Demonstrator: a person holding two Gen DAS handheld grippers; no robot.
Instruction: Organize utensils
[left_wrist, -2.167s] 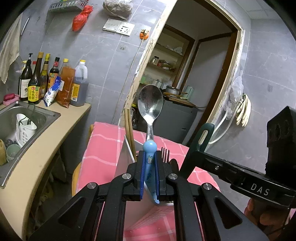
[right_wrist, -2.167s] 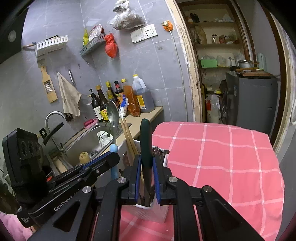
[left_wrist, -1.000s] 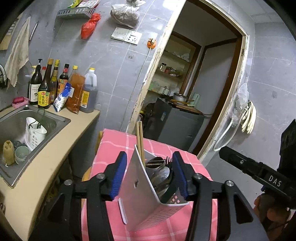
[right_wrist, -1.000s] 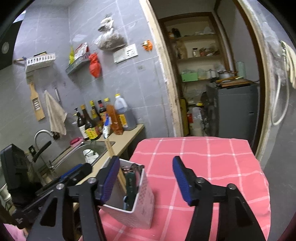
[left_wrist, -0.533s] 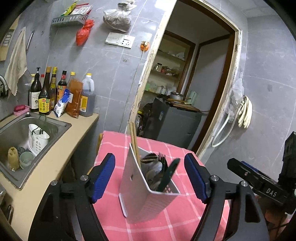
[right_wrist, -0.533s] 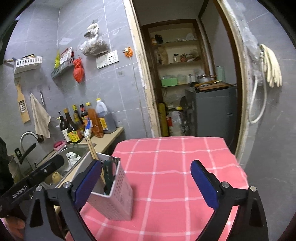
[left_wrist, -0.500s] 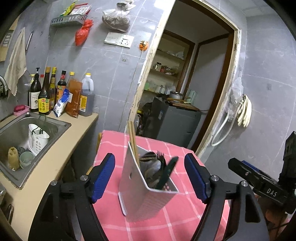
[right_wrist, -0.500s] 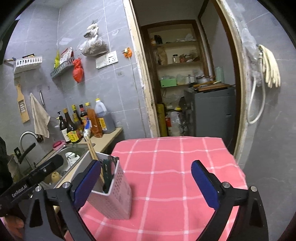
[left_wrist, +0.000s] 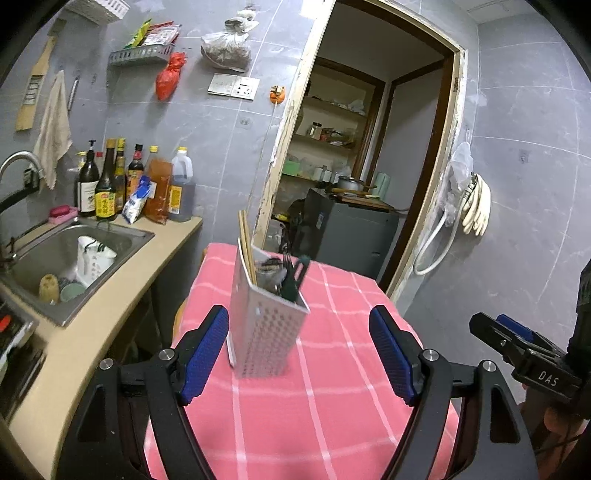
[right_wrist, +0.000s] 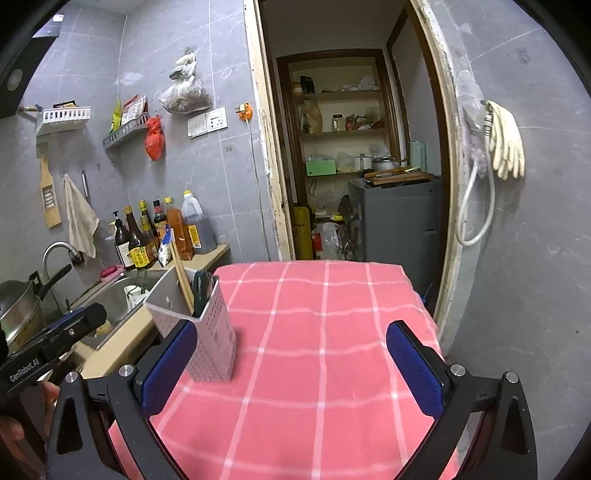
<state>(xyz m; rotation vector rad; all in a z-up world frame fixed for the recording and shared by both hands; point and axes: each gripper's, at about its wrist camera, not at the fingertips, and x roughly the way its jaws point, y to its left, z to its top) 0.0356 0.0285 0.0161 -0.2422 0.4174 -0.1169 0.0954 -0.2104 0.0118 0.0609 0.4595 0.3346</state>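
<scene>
**Utensil holder stands loaded on the pink surface**

Grey tiled walls surround a small kitchen, and a surface (left_wrist: 332, 406) covered with a pink checked cloth fills the lower part of both views. On this cloth stands a white perforated utensil holder (left_wrist: 266, 332), upright, nearer to the cloth's left edge. Inside it I see wooden chopsticks (left_wrist: 246, 243) rising well above the rim, a dark green handle (left_wrist: 295, 275) leaning to the right, and some metal utensils whose shape is hard to tell.

Both tools are wide open and hold nothing. The left tool (left_wrist: 297, 354) has its blue pads on either side of the holder — the left pad is just beside the holder's wall, and I cannot tell if it touches. The right tool (right_wrist: 291, 365) points over the cloth; in its view the holder stands near its left finger (right_wrist: 170, 369).

To the left runs a beige counter with a steel sink (left_wrist: 66, 254), and a row of sauce bottles (left_wrist: 133, 184) stands against the wall. Behind the surface an open doorway shows shelves and a grey cabinet (right_wrist: 395, 218). Pale rubber gloves (right_wrist: 508, 140) hang on the right wall.
</scene>
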